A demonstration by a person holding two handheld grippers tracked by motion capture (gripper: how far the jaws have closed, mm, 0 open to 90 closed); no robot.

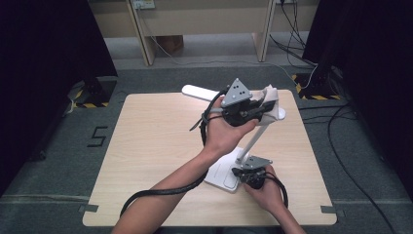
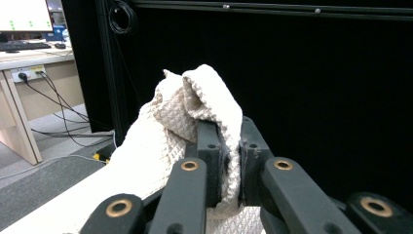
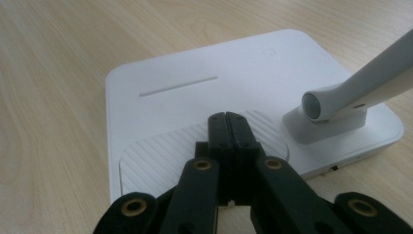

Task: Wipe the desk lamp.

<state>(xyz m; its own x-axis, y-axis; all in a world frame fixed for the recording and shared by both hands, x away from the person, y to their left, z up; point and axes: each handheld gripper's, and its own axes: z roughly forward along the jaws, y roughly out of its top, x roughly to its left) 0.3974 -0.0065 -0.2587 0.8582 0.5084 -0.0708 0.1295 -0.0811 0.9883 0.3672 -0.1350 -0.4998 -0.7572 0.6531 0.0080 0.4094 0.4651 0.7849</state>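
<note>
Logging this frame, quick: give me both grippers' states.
Left gripper: shut on the cloth.
Right gripper: shut, empty, over the lamp base.

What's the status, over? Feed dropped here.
Left gripper shut on cloth, up at lamp head. Right gripper shut, empty, tips on lamp base. Nothing in the way.

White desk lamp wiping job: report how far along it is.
Done: the left gripper has clamped the cream waffle-weave cloth. In hand: it holds the cloth at the white desk lamp's upper arm, while the shut right gripper presses its base. Left: how much remains unwiped can't be told.
</note>
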